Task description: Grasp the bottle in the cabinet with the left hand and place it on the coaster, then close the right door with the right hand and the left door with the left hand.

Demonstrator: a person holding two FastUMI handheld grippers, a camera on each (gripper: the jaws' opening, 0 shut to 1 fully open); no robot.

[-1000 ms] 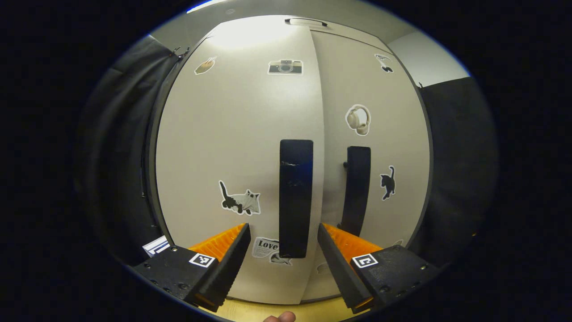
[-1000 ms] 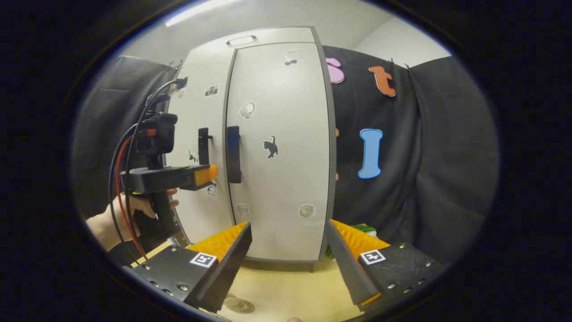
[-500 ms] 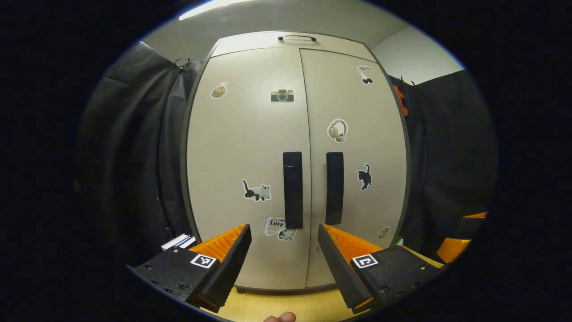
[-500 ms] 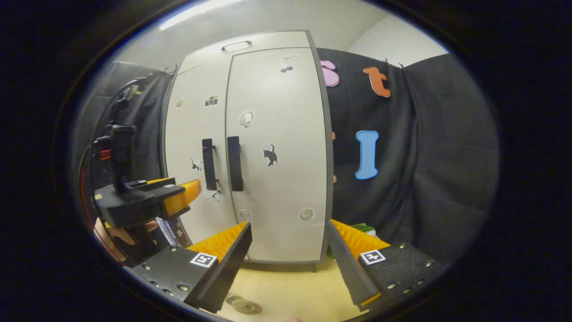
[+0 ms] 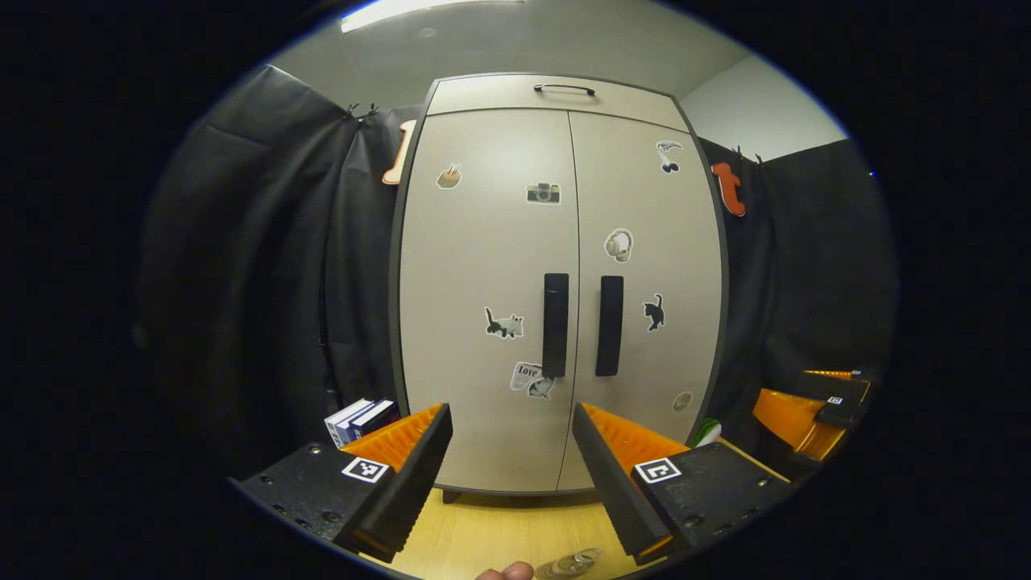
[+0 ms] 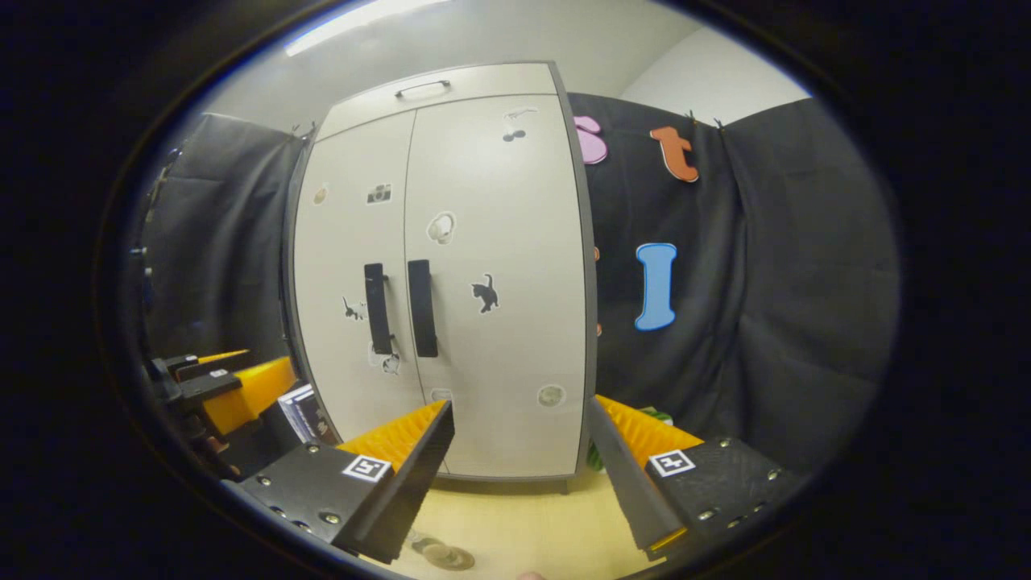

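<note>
Both cabinet [image 5: 556, 306] doors are sitting flush, handles [image 5: 555, 324] side by side; the bottle is not identifiable. I am holding my left gripper [image 5: 509, 467] and right gripper [image 6: 519, 475] spread apart, empty, near the tabletop [image 6: 515, 524]. Risk: a swinging finger catching a handle and reopening a door.

The tall beige two-door cabinet [image 5: 556, 282] is standing at the back edge of the pale wooden table [image 5: 499, 536], both doors lying flush, the two black bar handles [image 5: 555, 325] sitting side by side at the middle seam. A small stack of dark-and-white books [image 5: 359, 419] is resting left of the cabinet's base. A green object [image 6: 656, 416], mostly hidden, is sitting by its right corner.
</note>
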